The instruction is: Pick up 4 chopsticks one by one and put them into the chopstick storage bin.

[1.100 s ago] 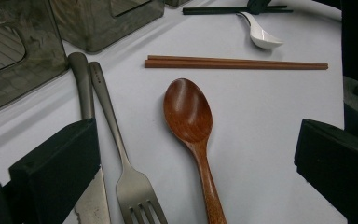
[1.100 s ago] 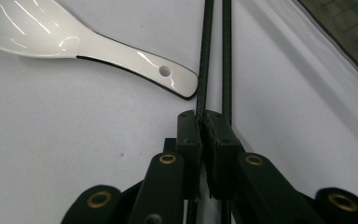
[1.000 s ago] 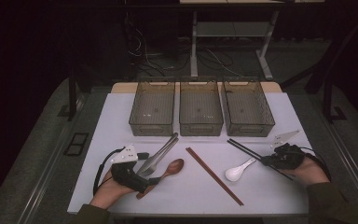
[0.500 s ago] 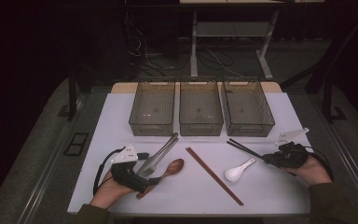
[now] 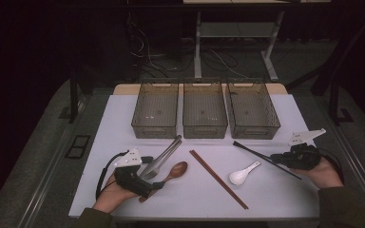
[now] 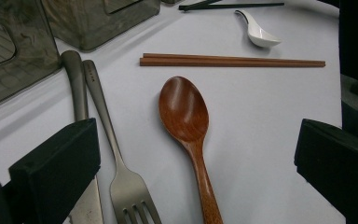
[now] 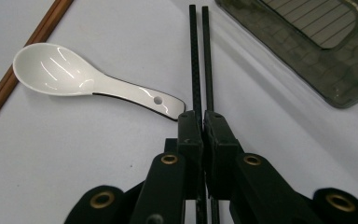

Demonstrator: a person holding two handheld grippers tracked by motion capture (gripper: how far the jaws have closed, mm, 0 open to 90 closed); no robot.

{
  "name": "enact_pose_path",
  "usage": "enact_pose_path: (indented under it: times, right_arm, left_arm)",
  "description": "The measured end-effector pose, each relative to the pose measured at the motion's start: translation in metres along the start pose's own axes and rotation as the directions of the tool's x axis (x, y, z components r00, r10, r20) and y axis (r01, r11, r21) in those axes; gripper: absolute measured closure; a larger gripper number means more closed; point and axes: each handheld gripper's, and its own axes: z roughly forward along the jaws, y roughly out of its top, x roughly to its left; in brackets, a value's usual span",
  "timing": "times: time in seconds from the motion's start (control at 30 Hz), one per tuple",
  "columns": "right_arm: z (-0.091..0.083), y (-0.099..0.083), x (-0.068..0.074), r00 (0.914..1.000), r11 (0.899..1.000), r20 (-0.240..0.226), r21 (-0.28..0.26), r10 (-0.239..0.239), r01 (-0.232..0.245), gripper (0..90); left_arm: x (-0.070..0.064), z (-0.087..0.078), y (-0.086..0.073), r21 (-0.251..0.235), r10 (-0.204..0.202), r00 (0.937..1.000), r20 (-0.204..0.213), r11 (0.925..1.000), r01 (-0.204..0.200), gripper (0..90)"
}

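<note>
The black chopsticks (image 7: pixel 200 56) lie near the white table's (image 5: pixel 285 199) right edge, with open surface in front of them. Their long axis runs from the right gripper (image 7: pixel 204 122) diagonally up-left toward the rightmost bin (image 5: pixel 252 111). That gripper's jaws are closed and seem clamped on the pair. A white ceramic spoon (image 7: pixel 84 81) lies just beside. The left gripper (image 6: pixel 196 154), spread wide, straddles a wooden spoon (image 6: pixel 186 126) and fork (image 6: pixel 121 182).

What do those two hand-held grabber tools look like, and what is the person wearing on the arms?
Both are black. The left gripper carries a pale three-cornered plate and trails a looping black cable. The right gripper has a similar plate; up close its linkage shows brass-coloured rivets and blocky black jaws. The sleeves look dark olive.
</note>
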Motion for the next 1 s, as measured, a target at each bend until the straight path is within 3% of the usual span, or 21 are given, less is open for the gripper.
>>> enact_pose_path:
  times: [0.33, 1.0]
  right_arm:
    - [-0.013, 0.002, 0.0, 0.9997, 0.996, -0.021, -0.082, 0.016, -0.018, 85.7]
    - [-0.021, 0.021, 0.01, 0.9996, 0.989, -0.028, -0.151, 0.004, -0.008, 85.7]
  left_arm:
    - [-0.001, 0.004, -0.001, -0.005, 0.004, 1.0, 0.002, 1.0, -0.004, 0.0]
    - [0.002, 0.01, -0.005, 0.008, -0.009, 0.9998, -0.015, 0.9999, 0.009, 0.0]
